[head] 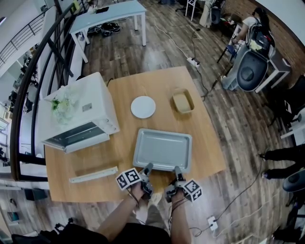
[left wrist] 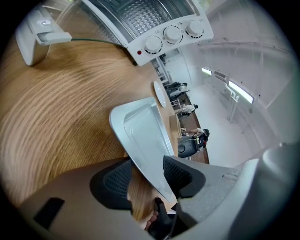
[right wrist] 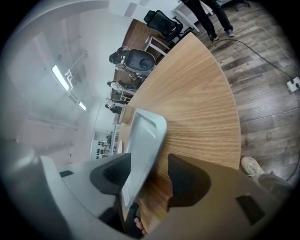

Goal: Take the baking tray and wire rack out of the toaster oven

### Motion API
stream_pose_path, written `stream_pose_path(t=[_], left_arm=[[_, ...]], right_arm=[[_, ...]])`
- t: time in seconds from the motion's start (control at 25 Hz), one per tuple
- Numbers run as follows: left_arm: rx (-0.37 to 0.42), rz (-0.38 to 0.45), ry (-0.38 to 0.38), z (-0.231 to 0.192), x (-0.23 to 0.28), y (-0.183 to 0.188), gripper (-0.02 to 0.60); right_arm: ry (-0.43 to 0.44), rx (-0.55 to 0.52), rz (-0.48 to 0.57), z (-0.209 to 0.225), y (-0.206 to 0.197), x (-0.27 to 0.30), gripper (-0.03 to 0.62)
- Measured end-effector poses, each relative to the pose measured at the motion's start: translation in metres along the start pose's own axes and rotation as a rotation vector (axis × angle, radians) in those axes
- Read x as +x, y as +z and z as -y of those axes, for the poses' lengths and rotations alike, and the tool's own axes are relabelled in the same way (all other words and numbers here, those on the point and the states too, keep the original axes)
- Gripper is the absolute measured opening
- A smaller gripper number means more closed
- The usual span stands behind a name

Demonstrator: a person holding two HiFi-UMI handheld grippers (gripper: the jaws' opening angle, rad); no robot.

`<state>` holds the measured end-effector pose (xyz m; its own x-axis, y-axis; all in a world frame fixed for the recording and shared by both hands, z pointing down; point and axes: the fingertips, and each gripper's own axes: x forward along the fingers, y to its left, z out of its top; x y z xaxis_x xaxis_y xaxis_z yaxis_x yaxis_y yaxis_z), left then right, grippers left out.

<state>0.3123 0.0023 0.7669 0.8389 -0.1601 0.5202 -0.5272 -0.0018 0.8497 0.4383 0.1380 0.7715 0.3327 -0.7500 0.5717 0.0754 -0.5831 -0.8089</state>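
Left gripper (head: 147, 167) and right gripper (head: 177, 170) straddle the near rim of the baking tray (head: 163, 148), jaws wide — a pad snagging on withdrawal could drag it off the table (head: 209, 147).

White plate (head: 143, 106), tan dish (head: 183, 101) — wooden table (head: 119, 145)

This looks like a big office or work room. The floor (head: 157, 71) is dark wood. A long desk (head: 112, 10) stands at the far left. Office chairs (head: 251, 71) stand at the far right, where a person (head: 247, 25) sits. A cable (head: 174, 42) and a plug strip (head: 193, 62) lie on the floor. A small oven (head: 81, 112) sits on a near wood table (head: 90, 159).
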Motion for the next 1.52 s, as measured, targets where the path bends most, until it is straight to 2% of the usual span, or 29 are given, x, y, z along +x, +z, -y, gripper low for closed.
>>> stream_pose_path(t=[0.36, 0.96, 1.2, 1.36, 1.52], left_arm=[[-0.036, -0.057, 0.067, -0.010, -0.004, -0.013, 0.258], [-0.025, -0.056, 0.059, -0.010, -0.024, -0.014, 0.259], [0.060, -0.036, 0.008, 0.009, -0.044, -0.005, 0.259], [0.172, -0.002, -0.032, 0.027, -0.068, 0.011, 0.255], [0.290, 0.039, -0.067, 0.042, -0.103, 0.032, 0.249]], right_arm=[[-0.011, -0.010, 0.007, 0.001, 0.000, -0.007, 0.282], [-0.011, -0.014, 0.005, -0.001, -0.011, -0.024, 0.299], [0.038, -0.067, 0.007, -0.021, -0.017, -0.036, 0.293], [0.057, -0.165, 0.000, -0.046, -0.027, -0.048, 0.275], [0.150, -0.290, -0.016, -0.081, -0.043, -0.056, 0.249]])
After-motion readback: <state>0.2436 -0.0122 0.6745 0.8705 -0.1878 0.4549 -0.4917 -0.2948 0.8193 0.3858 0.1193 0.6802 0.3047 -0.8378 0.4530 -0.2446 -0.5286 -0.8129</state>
